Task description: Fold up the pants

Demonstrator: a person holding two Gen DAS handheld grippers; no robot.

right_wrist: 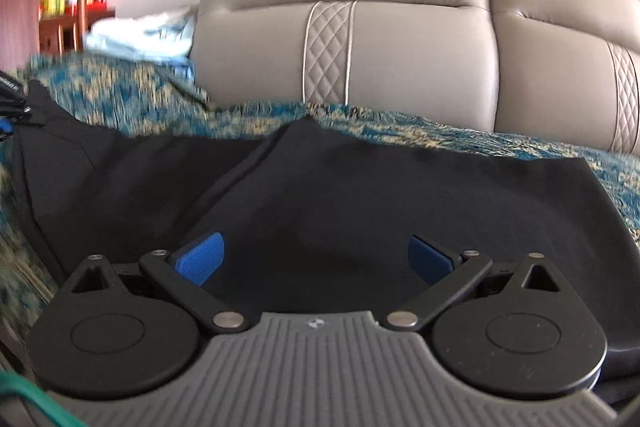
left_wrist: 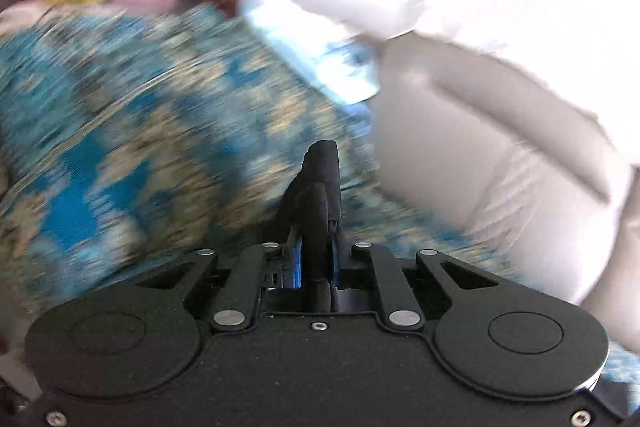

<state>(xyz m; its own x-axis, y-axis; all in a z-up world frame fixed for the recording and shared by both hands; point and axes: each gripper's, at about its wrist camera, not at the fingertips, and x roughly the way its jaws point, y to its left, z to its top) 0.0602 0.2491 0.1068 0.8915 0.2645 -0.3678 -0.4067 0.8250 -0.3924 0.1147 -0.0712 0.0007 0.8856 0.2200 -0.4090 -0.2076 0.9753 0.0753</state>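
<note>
The black pants (right_wrist: 360,195) lie spread over a blue and beige patterned blanket (right_wrist: 120,95) on a sofa seat. My right gripper (right_wrist: 315,259) hovers low over them, its blue pads (right_wrist: 200,259) wide open and apart from the cloth. At the far left edge of the right wrist view, my left gripper (right_wrist: 8,107) holds up one corner of the pants. The left wrist view is blurred. In it my left gripper (left_wrist: 316,259) is shut on a bunched fold of the black pants (left_wrist: 320,179), which sticks up between the blue pads above the blanket (left_wrist: 120,107).
The grey padded sofa backrest (right_wrist: 400,59) rises right behind the pants, also at the right in the left wrist view as the backrest (left_wrist: 480,147). A pale blue cloth pile (right_wrist: 140,35) lies at the blanket's far left. Wooden furniture (right_wrist: 60,23) stands beyond it.
</note>
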